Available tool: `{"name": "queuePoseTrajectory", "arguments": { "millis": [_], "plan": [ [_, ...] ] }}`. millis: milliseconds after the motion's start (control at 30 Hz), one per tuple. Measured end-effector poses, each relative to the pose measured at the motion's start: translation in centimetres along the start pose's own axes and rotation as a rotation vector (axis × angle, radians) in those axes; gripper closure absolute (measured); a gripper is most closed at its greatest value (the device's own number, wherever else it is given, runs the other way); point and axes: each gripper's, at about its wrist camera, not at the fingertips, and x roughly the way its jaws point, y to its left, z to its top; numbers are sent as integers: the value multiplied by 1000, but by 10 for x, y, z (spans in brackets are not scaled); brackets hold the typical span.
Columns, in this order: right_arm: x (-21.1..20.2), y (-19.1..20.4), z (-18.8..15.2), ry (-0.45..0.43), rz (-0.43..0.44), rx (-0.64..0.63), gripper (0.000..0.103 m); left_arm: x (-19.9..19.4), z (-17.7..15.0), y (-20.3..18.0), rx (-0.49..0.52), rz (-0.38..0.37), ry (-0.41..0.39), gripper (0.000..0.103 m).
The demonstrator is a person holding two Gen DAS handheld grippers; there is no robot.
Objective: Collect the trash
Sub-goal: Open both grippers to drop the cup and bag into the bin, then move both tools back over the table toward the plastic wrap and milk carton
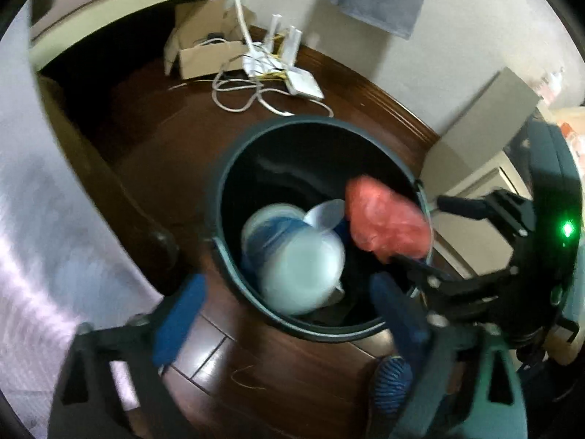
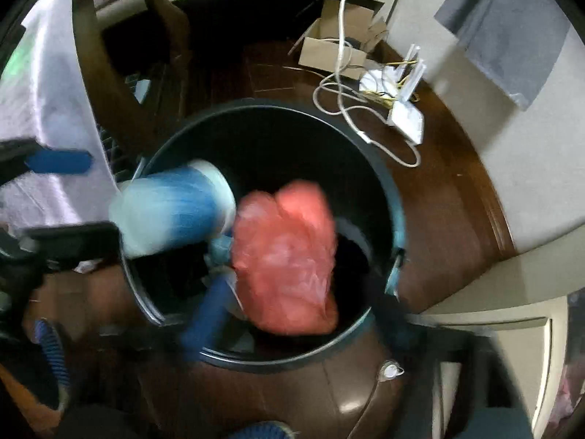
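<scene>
A dark round trash bin (image 1: 219, 197) stands on the wooden floor, and it also shows in the right wrist view (image 2: 380, 179). A blue-and-white paper cup (image 1: 296, 259) is blurred inside the bin mouth, between and beyond my left gripper's (image 1: 289, 314) wide-open blue fingers (image 1: 182, 314); it is free of them. A crumpled red plastic bag (image 2: 289, 256) hangs over the bin in front of my right gripper (image 2: 303, 314), whose jaws stand apart. In the left wrist view the bag (image 1: 387, 219) sits at the tip of the right gripper's finger. The cup (image 2: 175, 208) shows beside the bag.
White cables and a router (image 1: 292, 73) lie on the floor by the wall, next to an open cardboard box (image 1: 208, 55). A white cabinet (image 1: 475, 168) stands right of the bin. A chair with a pale cloth (image 2: 47, 109) is at the left.
</scene>
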Motion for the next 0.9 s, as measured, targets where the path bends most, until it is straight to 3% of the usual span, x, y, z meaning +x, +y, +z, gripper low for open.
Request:
{"name": "queuePoseTrajectory", "arguments": {
  "millis": [200,300,500,600,667,900],
  "plan": [
    [-1,-12,-3,18,-19,52,18,-8,-11,7,-10,86,-51,0],
    [-6,-12,-2,2,-26,68,9,-15,-13,10,-28,120,-75,0],
    [-22,-4,3,-31,-5,66,8,-34,-15,12,-42,145,-111,0],
    [-35,0,9,-58,3,76,7,-50,-17,10,-34,152,-148,0],
    [-46,2,13,-85,3,87,0,-63,-17,12,-44,155,-169,0],
    [-94,8,30,-194,1,81,0,-109,-19,23,-80,181,-242,0]
  ]
}}
